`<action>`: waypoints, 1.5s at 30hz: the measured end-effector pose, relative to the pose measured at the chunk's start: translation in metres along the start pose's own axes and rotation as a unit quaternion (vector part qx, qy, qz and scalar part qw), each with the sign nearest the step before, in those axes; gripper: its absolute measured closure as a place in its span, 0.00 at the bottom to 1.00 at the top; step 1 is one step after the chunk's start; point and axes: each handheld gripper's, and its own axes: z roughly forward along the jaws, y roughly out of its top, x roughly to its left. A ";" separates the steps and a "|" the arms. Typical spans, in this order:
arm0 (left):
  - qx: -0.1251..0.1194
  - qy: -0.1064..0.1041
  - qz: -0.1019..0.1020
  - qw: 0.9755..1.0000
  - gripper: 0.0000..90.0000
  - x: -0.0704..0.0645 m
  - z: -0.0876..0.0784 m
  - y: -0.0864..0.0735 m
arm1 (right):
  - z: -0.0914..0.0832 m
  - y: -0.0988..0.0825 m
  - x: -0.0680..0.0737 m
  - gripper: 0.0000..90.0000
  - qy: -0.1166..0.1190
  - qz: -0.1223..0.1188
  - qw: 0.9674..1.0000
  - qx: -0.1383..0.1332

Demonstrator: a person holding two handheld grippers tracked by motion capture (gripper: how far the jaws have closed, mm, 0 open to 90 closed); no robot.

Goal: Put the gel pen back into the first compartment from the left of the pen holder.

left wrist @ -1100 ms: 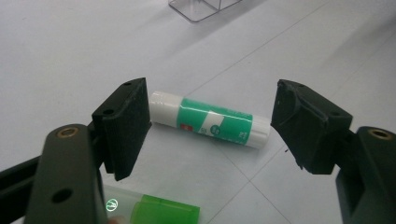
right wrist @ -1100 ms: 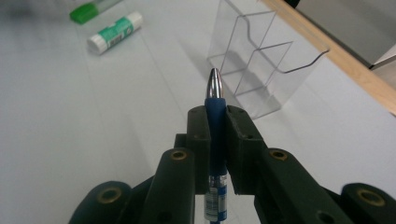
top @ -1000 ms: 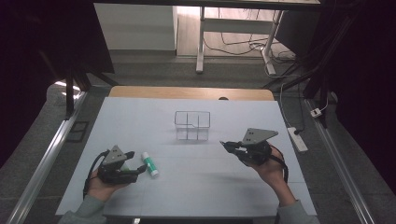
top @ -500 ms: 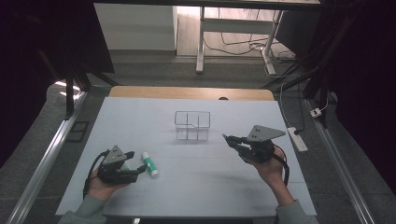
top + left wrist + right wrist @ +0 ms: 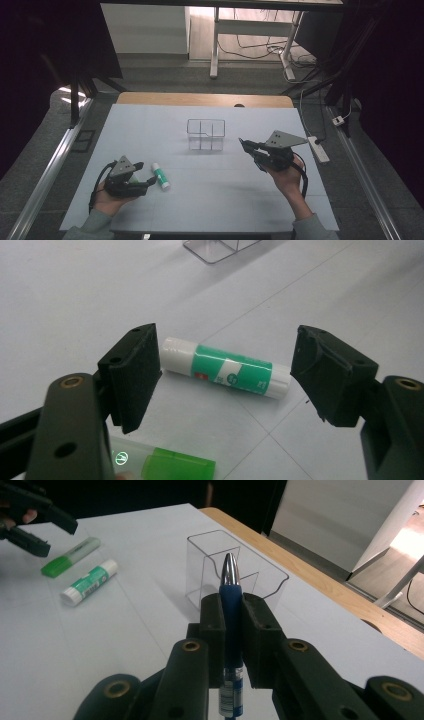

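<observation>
On the left, my left gripper [image 5: 225, 377] rests low on the white table [image 5: 215, 200], jaws spread wide around the white-and-green glue stick [image 5: 225, 367], which lies flat between them untouched; a green highlighter [image 5: 177, 467] lies nearer me. To grip well, I should centre the pads on the stick's body and close squarely. Ahead stands the clear plastic divided holder [image 5: 235, 572]. On the right, my right gripper [image 5: 232, 615] is clamped on a blue pen with a silver tip [image 5: 230, 597], aimed towards that holder; I should bring it upright over one compartment before letting go.
</observation>
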 end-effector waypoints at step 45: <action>0.004 -0.003 -0.002 1.000 0.30 0.001 0.002 -0.001 | 0.037 0.031 -0.015 0.89 -0.007 0.056 0.996 -0.076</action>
